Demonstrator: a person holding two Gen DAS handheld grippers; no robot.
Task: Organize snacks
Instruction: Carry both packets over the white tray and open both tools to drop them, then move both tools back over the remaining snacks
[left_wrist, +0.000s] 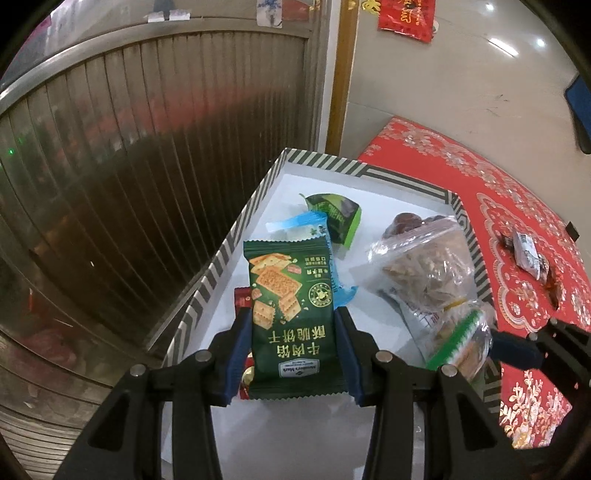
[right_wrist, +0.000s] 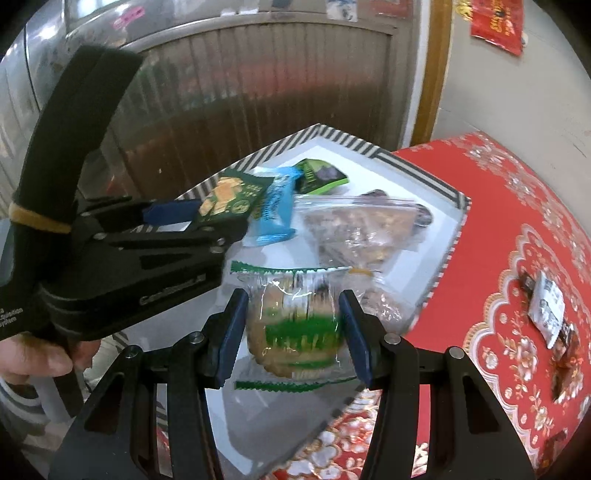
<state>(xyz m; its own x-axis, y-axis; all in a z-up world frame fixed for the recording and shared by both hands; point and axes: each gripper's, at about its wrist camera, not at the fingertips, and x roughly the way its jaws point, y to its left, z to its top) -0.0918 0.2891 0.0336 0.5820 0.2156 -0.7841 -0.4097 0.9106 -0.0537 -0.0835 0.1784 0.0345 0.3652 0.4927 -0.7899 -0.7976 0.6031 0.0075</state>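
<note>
My left gripper (left_wrist: 291, 317) is shut on a dark green cracker packet (left_wrist: 291, 288), held upright over the near left part of a striped box (left_wrist: 221, 258) with a white floor. My right gripper (right_wrist: 293, 299) is shut on a clear cookie packet with a green band (right_wrist: 295, 328), above the box's near edge. In the right wrist view the left gripper (right_wrist: 177, 216) comes in from the left with the cracker packet (right_wrist: 229, 195), and a hand (right_wrist: 33, 354) holds it. In the box lie a blue packet (left_wrist: 314, 225), a green packet (left_wrist: 336, 218), a red packet (left_wrist: 242, 297) and a clear zip bag of nuts (left_wrist: 424, 266).
The box stands on a red patterned tablecloth (right_wrist: 517, 221). A small black-and-white packet (right_wrist: 546, 310) lies on the cloth to the right. A ribbed metal shutter (left_wrist: 147, 147) runs close along the box's left side. Dark dates (left_wrist: 406, 221) sit behind the zip bag.
</note>
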